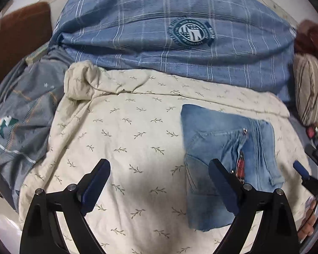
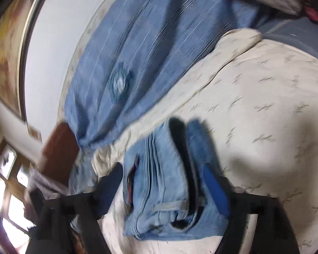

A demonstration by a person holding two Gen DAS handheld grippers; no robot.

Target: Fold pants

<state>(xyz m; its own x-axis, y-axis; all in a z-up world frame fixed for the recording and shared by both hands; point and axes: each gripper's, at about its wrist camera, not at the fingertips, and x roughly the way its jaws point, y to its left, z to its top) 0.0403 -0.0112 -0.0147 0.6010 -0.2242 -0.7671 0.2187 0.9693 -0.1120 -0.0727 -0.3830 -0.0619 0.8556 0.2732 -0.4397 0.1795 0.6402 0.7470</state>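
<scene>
The light blue denim pants (image 1: 226, 154) lie folded into a compact rectangle on the cream leaf-print sheet (image 1: 127, 137), right of centre in the left wrist view. My left gripper (image 1: 159, 167) is open and empty above the sheet, its right finger (image 1: 220, 182) over the pants' left edge. In the blurred right wrist view the folded pants (image 2: 163, 182) lie between my right gripper's (image 2: 161, 173) spread fingers, which are open and touch nothing I can make out. The right gripper (image 1: 305, 169) also shows at the right edge of the left wrist view.
A blue plaid quilt (image 1: 169, 33) with a round badge is piled behind the sheet. A grey patterned blanket (image 1: 21, 116) lies at the left, a striped pillow (image 1: 311, 89) at the right. A brown headboard (image 2: 57, 148) and a window (image 2: 8, 190) show at the left of the right wrist view.
</scene>
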